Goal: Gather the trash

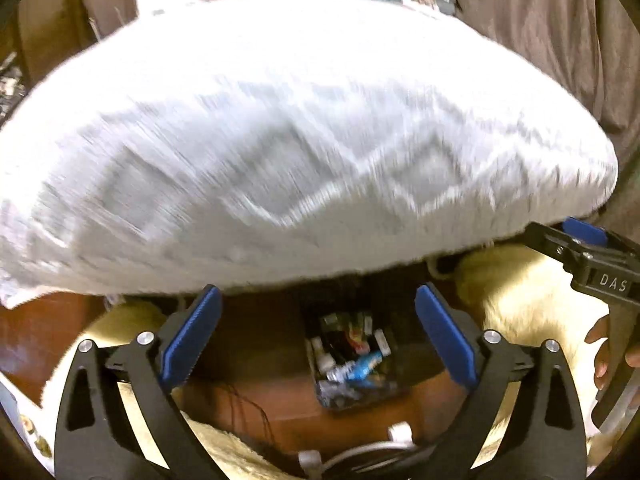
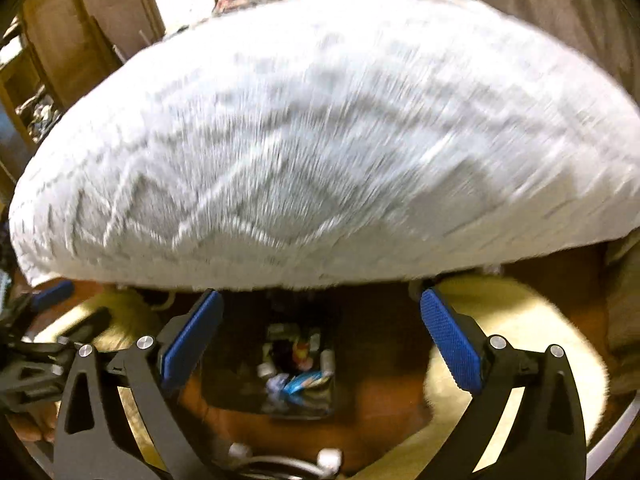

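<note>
The left hand-held gripper (image 1: 318, 334) was spread wide with nothing between its blue pads; the right hand-held gripper (image 2: 322, 338) was likewise released and bare. In both views a large white patterned pillow (image 1: 288, 140) filled the upper two-thirds of the frame, blurred; below it, at lower centre between the fingers, sat a dark bin (image 1: 352, 364) already holding bottles and wrappers, on a brown floor (image 1: 288, 420) beside a pale fluffy rug (image 1: 532, 304). The right tool showed at the right edge of the left view, near the pillow's lower rim. The step in hand seemed to be hunting for more trash; it would go best by steadying the cameras until the blur cleared, keeping the bin in sight as the drop point; no loose trash could be made out outside the bin.
</note>
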`<state>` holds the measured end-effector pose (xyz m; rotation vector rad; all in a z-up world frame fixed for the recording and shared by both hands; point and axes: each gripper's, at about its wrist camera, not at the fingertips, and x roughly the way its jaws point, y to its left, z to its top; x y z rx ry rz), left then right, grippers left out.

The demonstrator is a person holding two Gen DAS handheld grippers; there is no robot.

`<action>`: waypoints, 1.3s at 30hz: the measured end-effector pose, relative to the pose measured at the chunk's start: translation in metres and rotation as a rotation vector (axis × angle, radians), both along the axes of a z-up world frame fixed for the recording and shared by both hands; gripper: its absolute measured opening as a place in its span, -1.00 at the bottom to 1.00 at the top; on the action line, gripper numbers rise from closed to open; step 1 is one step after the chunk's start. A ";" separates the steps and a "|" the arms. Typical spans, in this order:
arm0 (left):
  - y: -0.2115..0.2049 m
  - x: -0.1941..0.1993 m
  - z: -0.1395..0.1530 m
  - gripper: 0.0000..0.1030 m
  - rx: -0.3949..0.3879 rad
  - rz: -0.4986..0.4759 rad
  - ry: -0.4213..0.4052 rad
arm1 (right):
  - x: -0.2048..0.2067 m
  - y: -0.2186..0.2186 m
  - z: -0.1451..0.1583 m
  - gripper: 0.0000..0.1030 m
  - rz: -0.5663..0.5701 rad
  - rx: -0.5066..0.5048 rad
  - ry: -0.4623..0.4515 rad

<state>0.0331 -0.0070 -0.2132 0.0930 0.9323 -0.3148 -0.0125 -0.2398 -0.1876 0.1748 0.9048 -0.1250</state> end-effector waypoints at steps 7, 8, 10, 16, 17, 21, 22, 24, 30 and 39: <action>0.017 -0.016 0.081 0.84 -0.050 0.066 -0.216 | -0.018 0.000 0.076 0.93 -0.049 -0.135 -0.173; 0.019 -0.019 0.090 0.84 -0.055 0.074 -0.242 | -0.021 0.001 0.085 0.93 -0.049 -0.140 -0.195; 0.023 -0.027 0.108 0.84 -0.067 0.091 -0.301 | -0.029 0.004 0.106 0.93 -0.052 -0.154 -0.247; 0.029 -0.045 0.152 0.84 -0.095 0.124 -0.414 | -0.053 0.012 0.141 0.93 -0.070 -0.175 -0.372; 0.029 -0.048 0.157 0.84 -0.100 0.124 -0.426 | -0.058 0.011 0.148 0.93 -0.076 -0.173 -0.393; 0.025 -0.060 0.175 0.84 -0.104 0.118 -0.483 | -0.069 0.010 0.160 0.93 -0.091 -0.181 -0.439; 0.024 -0.063 0.179 0.84 -0.104 0.116 -0.496 | -0.071 0.009 0.162 0.93 -0.094 -0.183 -0.446; 0.023 -0.067 0.182 0.84 -0.103 0.115 -0.515 | -0.077 0.009 0.167 0.93 -0.107 -0.192 -0.472; 0.022 -0.077 0.193 0.84 -0.105 0.120 -0.562 | -0.090 0.005 0.180 0.93 -0.140 -0.209 -0.526; 0.021 -0.080 0.194 0.84 -0.099 0.123 -0.577 | -0.100 0.001 0.188 0.93 -0.171 -0.233 -0.569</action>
